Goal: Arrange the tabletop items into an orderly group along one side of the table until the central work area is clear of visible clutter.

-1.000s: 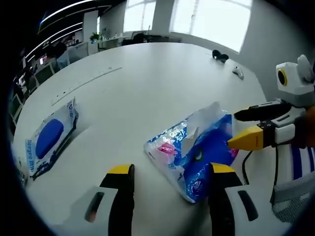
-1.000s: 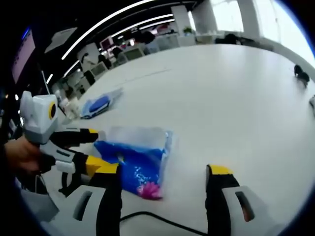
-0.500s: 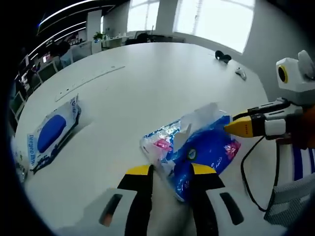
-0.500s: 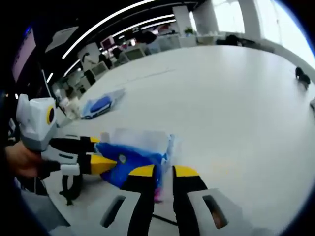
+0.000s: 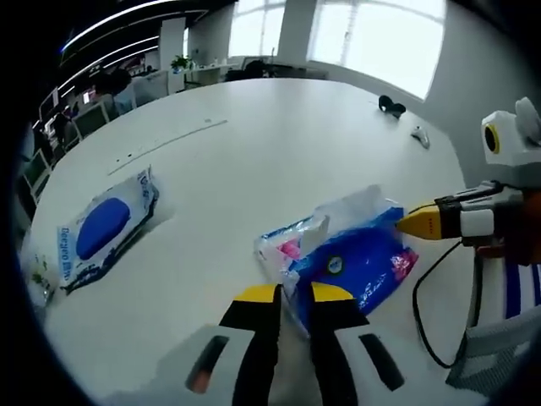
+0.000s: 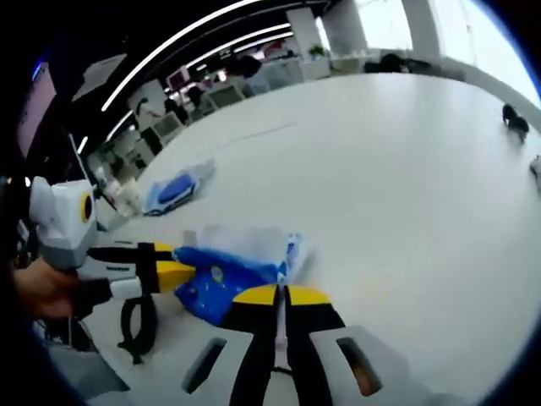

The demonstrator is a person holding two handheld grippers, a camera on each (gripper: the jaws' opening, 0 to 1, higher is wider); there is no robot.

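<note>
Your blue tissue pack (image 5: pixel 351 262) lies on the white surface (image 5: pixel 254 152), long axis running between your two tools, its near corner hidden behind the jaws. Your left hand-held gripper (image 5: pixel 293 295) is clamped on that corner, and your right hand-held gripper (image 6: pixel 280 297) pinches the opposite edge. A second blue packet (image 5: pixel 101 227) lies well apart; two small dark items far off are unidentifiable.

A glossy, crinkled blue plastic tissue pack (image 5: pixel 355 262) with soft white paper at its opening lies on a smooth matt white table (image 5: pixel 254 144); nearby, a shiny film wet-wipe pack (image 5: pixel 106 227) catches the light.
</note>
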